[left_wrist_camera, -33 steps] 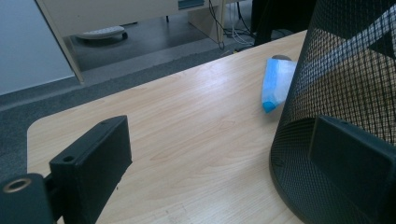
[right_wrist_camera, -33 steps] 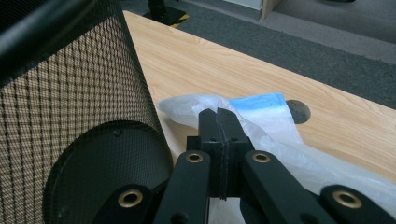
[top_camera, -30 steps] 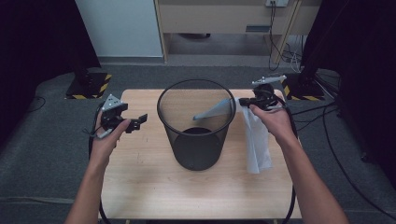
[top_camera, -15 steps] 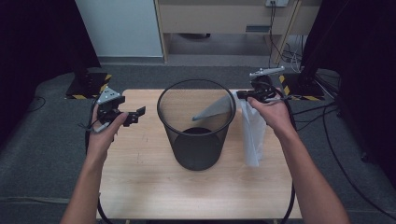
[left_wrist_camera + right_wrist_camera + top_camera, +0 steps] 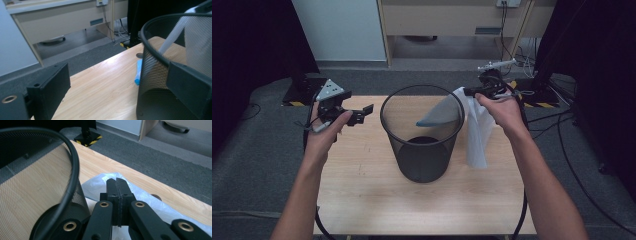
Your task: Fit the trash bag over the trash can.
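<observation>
High view: right gripper [image 5: 468,91] pinches a white plastic bag [image 5: 477,132] by its top, draped outside the mesh bin [image 5: 422,135]; left gripper [image 5: 362,112] gapes empty. Left gripper view: 2 jaws wide apart. Right gripper view: jaws closed on film. Light, limp, slippery; likely best gripped at the mouth edge.

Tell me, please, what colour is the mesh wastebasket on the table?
The wastebasket is black wire mesh with a black rim, clearest in the high view.

I count one black mesh bin [image 5: 422,135] at the centre of the frame, one white plastic bag [image 5: 475,132] right of it, two grippers in my hands, one wooden table [image 5: 362,195].
</observation>
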### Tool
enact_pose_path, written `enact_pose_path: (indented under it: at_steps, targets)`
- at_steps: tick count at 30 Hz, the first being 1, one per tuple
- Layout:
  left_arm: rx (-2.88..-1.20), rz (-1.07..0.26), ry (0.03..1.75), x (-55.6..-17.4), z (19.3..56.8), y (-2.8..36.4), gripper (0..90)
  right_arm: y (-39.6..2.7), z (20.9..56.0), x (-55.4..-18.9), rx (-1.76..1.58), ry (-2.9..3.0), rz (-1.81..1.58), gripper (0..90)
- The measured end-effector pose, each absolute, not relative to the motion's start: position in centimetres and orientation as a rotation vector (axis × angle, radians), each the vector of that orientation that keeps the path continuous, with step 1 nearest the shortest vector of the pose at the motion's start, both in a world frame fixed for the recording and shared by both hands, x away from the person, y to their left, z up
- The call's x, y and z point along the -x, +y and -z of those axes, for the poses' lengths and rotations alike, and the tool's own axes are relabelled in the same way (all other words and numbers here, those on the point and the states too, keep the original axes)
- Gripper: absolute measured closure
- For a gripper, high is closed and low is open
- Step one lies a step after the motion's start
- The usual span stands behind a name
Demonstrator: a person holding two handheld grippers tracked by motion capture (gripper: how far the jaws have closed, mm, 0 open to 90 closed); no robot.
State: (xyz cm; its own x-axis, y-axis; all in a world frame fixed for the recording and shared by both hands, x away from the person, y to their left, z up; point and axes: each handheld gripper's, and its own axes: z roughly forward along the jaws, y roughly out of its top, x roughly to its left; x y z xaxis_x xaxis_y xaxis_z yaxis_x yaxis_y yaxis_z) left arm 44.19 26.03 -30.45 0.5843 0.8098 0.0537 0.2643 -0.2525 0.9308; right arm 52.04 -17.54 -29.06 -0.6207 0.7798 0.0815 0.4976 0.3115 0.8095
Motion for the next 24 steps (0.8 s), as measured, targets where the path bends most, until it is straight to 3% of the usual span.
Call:
enact_pose_path:
  at_steps: [24]
  targets:
    - [-1.843,-0.639,0.711,-45.6,27.8,23.1,4.6,-13.0,24.9,-51.7,-1.032,2.282,-1.278,90.0]
